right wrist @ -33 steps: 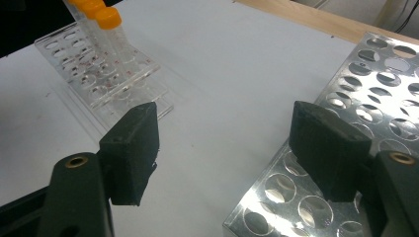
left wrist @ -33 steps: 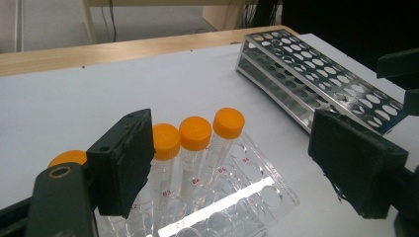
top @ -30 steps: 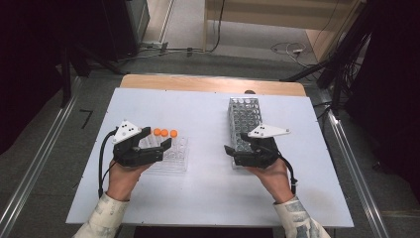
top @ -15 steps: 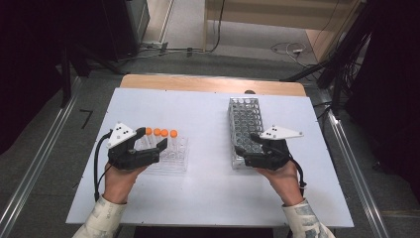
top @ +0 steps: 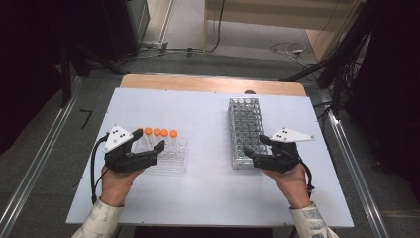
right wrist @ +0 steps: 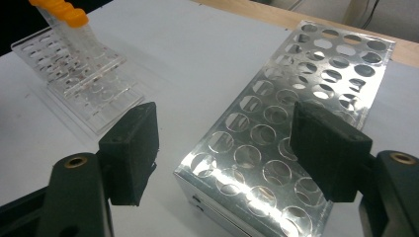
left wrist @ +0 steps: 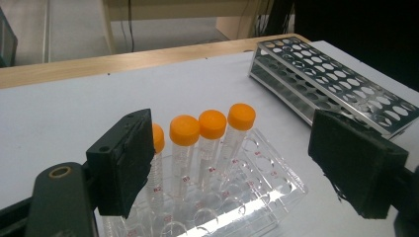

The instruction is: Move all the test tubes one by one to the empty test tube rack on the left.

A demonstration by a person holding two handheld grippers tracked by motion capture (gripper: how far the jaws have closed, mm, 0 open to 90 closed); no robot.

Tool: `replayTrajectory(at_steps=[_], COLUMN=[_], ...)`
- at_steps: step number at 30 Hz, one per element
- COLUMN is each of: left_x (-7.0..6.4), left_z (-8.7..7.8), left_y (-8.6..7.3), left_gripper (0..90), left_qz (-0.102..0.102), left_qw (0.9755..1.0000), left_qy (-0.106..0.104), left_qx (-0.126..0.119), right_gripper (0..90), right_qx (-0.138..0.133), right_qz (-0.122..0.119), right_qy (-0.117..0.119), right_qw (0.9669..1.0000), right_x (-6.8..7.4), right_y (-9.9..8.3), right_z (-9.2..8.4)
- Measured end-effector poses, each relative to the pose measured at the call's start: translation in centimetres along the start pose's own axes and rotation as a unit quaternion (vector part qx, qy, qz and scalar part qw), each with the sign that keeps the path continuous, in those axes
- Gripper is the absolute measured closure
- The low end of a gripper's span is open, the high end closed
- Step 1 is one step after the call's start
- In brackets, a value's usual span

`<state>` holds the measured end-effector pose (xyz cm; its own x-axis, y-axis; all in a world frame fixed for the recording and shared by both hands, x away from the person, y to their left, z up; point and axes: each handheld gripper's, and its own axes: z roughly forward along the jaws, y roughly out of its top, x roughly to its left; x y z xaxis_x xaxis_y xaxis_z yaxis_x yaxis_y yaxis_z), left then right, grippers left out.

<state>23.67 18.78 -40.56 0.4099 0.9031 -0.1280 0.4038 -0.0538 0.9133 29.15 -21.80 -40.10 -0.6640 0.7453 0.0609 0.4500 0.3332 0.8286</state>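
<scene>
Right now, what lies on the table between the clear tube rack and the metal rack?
Nothing: in the high view the white tabletop is bare between the clear tube rack and the metal rack.

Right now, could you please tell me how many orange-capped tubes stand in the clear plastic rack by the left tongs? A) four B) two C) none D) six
A: the left gripper view shows four orange-capped tubes standing in one row along the far side of the clear plastic rack, with the rest of its holes empty.
</scene>
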Motion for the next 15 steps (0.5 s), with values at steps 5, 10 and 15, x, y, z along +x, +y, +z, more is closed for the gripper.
replayTrajectory(at_steps=[5, 10, 15], left_x=[0.1, 0.3, 0.6], left_z=[-0.2, -0.6, -0.8], left_y=[-0.2, -0.3, -0.6], left_gripper=[17.4, 17.4, 17.4], left_qz=[0.001, -0.001, -0.006], left_qw=[1.0, 1.0, 1.0], left_qy=[-0.001, 0.005, 0.007], left_qx=[0.002, -0.001, -0.001], right_gripper=[25.4, 25.4, 25.2], right_qx=[-0.001, 0.0, 0.002], right_qz=[0.004, 0.008, 0.015], right_qy=[-0.007, -0.011, -0.014], right_qw=[1.0, 0.9999, 0.9998], right_x=[-0.5, -0.9, -1.4], right_y=[-0.4, -0.8, -1.2], right_z=[-0.5, -0.9, -1.3])
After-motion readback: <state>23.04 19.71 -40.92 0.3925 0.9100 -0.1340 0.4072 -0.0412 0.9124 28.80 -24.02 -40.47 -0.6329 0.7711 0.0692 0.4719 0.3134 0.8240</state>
